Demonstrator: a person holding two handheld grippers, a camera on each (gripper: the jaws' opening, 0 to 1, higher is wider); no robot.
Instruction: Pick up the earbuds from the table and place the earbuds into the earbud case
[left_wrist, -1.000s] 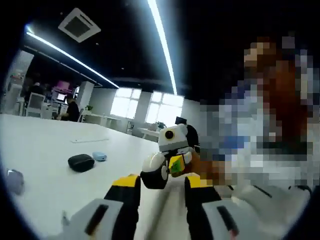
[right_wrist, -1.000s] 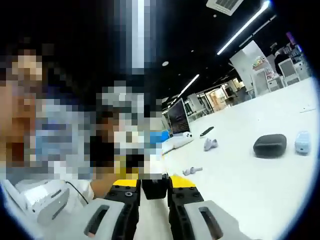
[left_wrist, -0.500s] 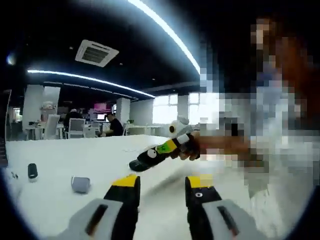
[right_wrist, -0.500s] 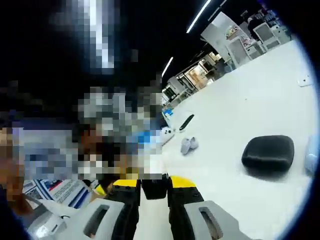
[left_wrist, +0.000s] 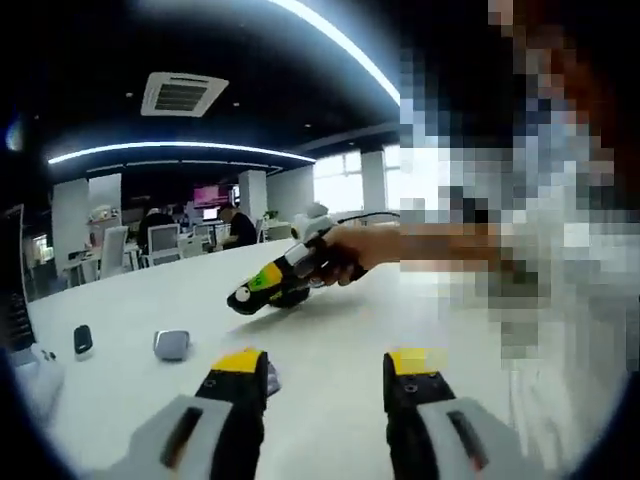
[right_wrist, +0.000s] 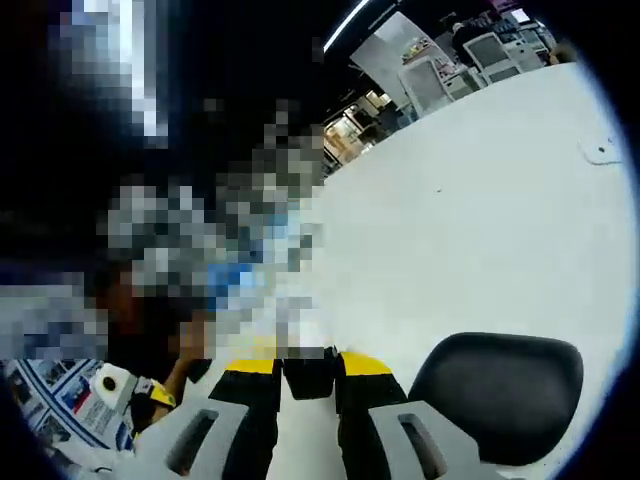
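Observation:
The black earbud case (right_wrist: 495, 395) lies shut on the white table (right_wrist: 480, 200), large and close, just right of my right gripper (right_wrist: 308, 372). That gripper's jaws stand close together with only a dark block between the yellow tips. From the left gripper view I see the right gripper (left_wrist: 268, 287) in a hand (left_wrist: 365, 250), tilted down with its tip just above the table. My left gripper (left_wrist: 325, 368) is open and holds nothing. A small pale thing (left_wrist: 271, 377) lies by its left jaw, too blurred to name.
On the table to the left lie a small grey thing (left_wrist: 172, 344), a small black thing (left_wrist: 83, 340) and a white thing (left_wrist: 38, 362). Printed papers (right_wrist: 60, 410) lie at the lower left. Chairs and desks stand at the far end of the room.
Both cameras have swung. The right gripper has come down close to the black case, which now looms large. Seen from the left gripper, the right gripper has dropped lower toward the table.

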